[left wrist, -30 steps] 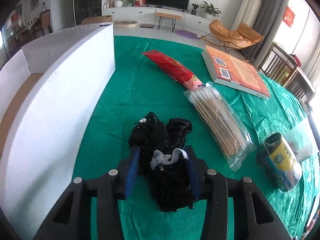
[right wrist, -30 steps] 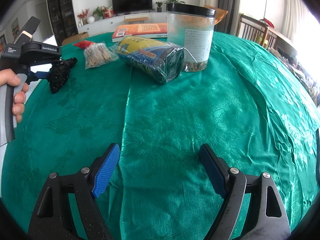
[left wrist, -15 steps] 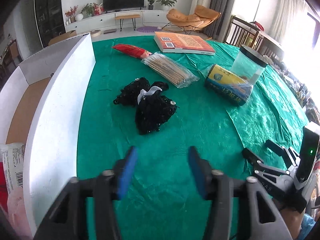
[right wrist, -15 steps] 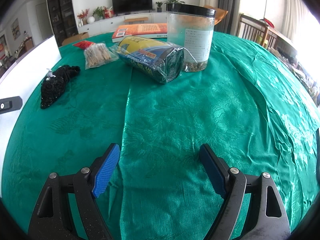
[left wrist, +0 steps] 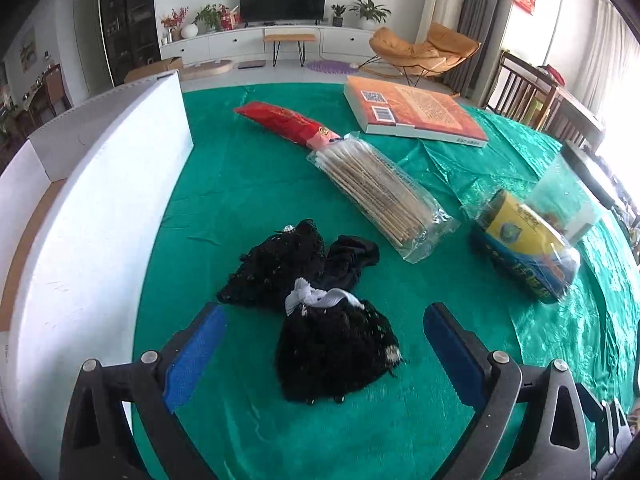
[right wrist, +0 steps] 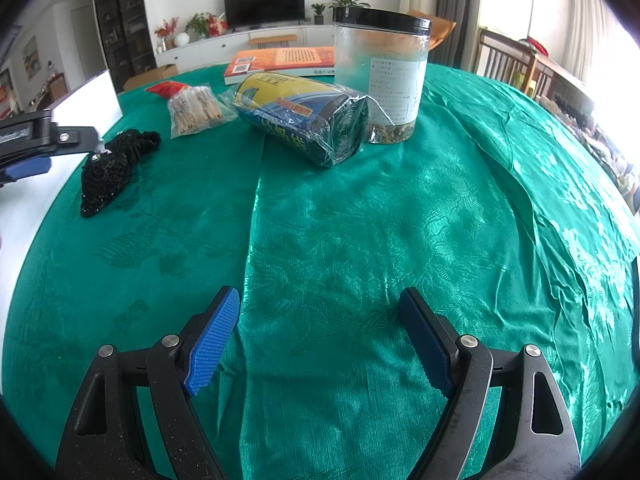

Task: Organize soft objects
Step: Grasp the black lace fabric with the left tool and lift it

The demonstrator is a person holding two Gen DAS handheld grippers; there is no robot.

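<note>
Table covered with a green cloth [right wrist: 360, 240], creased toward its right side. A white box [left wrist: 100, 208] stands along the left edge. The black bundle [left wrist: 320, 320], tied with a white band, lies on the cloth beside the box wall, between the spread blue pads of the left gripper [left wrist: 320, 348]; pads clear of it, nothing held. Right gripper [right wrist: 320, 340] released over bare cloth, well apart from the bundle. Beyond the bundle: stick pack [left wrist: 380, 192], red packet [left wrist: 288, 122], book [left wrist: 412, 114]. To the right: wrapped roll [right wrist: 304, 116] on its side, touching or just beside a black-lidded jar [right wrist: 380, 76]; contact cannot be confirmed. Room behind: TV [left wrist: 282, 0] on a white cabinet, potted plants, orange chair [left wrist: 424, 46], grey curtains.
</note>
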